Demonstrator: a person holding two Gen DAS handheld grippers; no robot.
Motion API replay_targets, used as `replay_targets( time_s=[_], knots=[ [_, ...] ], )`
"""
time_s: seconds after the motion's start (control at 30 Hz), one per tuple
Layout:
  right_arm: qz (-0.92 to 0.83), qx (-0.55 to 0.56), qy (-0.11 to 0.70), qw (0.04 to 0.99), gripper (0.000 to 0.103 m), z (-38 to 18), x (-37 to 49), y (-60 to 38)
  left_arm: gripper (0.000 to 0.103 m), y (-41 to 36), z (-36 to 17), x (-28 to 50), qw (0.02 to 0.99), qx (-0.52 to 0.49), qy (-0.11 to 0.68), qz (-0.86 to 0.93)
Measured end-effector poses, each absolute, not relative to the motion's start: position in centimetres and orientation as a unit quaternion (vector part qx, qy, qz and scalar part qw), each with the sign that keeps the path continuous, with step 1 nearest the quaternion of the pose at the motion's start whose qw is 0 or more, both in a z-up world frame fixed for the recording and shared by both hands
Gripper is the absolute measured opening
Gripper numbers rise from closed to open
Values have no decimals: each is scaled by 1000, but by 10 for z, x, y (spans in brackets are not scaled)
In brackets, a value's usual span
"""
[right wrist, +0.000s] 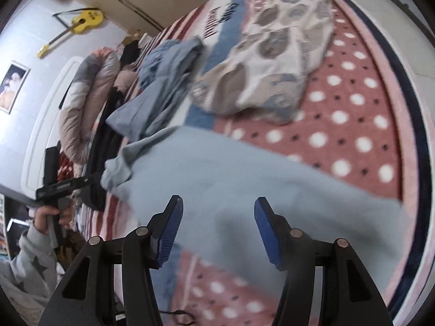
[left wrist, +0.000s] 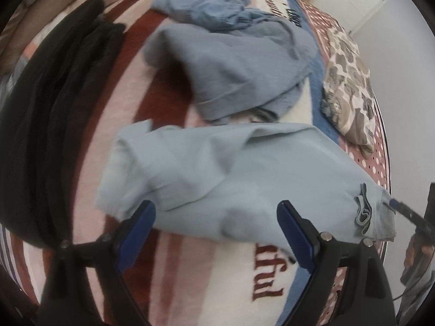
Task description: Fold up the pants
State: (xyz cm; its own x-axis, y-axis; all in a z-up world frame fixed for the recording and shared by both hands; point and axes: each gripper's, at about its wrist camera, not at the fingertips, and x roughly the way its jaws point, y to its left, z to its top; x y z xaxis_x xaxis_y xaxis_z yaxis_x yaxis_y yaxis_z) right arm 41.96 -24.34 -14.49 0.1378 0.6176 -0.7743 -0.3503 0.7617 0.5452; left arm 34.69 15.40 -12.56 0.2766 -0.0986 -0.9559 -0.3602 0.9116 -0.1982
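Setting: bed covered by a striped and polka-dot blanket (left wrist: 168, 266). The light blue pants (left wrist: 217, 174) lie across the near part of the bed, between the two grippers and well short of flat.

Left gripper (left wrist: 216, 212): fingers apart, empty, poised just over the near edge of the pants. In the right wrist view the same gripper (right wrist: 93, 179) appears from the side, tips at a bunched corner of the fabric; whether they touch it cannot be told, as the frame is blurred.

Right gripper (right wrist: 217, 206): fingers apart, nothing between them, hovering above the broad blue panel of the pants (right wrist: 231, 179). From the left wrist view its tip (left wrist: 394, 203) sits at the far right corner of the garment, beside a small sewn tab (left wrist: 363, 209).

State of garment: rumpled. One end is doubled back on itself with loose creases; the other end spreads wider toward the dotted border. No clean fold line is visible.

Other items on the bed: a darker blue-grey garment (left wrist: 233, 73) heaped beyond the pants, a dark garment (left wrist: 54, 125) along the left, and a patterned pillow (left wrist: 348, 84) to the right.

Judgement on progress: early stage. The pants look laid out but not yet smoothed. Still to do: grip the corners, straighten, lay leg on leg, then fold lengthwise.
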Motion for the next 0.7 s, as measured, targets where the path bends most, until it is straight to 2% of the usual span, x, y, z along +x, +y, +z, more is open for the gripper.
replay_targets(
  time_s=[0.03, 0.1, 0.33, 0.57, 0.63, 0.67, 0.7],
  knots=[
    [327, 118, 572, 743, 51, -144, 413, -238, 98, 164, -128, 339, 775, -200, 593, 90],
    [333, 120, 575, 738, 51, -144, 399, -221, 101, 181, -136, 326, 774, -218, 586, 101],
    [336, 119, 597, 719, 51, -162, 370, -167, 101, 224, -179, 295, 760, -248, 590, 113],
    [377, 126, 604, 691, 51, -172, 383, -84, 101, 258, -181, 275, 763, -290, 572, 81],
    [376, 97, 585, 712, 45, -172, 391, -44, 101, 272, -175, 273, 765, -292, 569, 78],
    [378, 83, 579, 718, 34, -173, 394, -25, 101, 278, -172, 272, 767, -294, 566, 74],
    [390, 70, 577, 714, 27, -178, 398, 2, 101, 283, -169, 272, 769, -295, 563, 70]
  ],
)
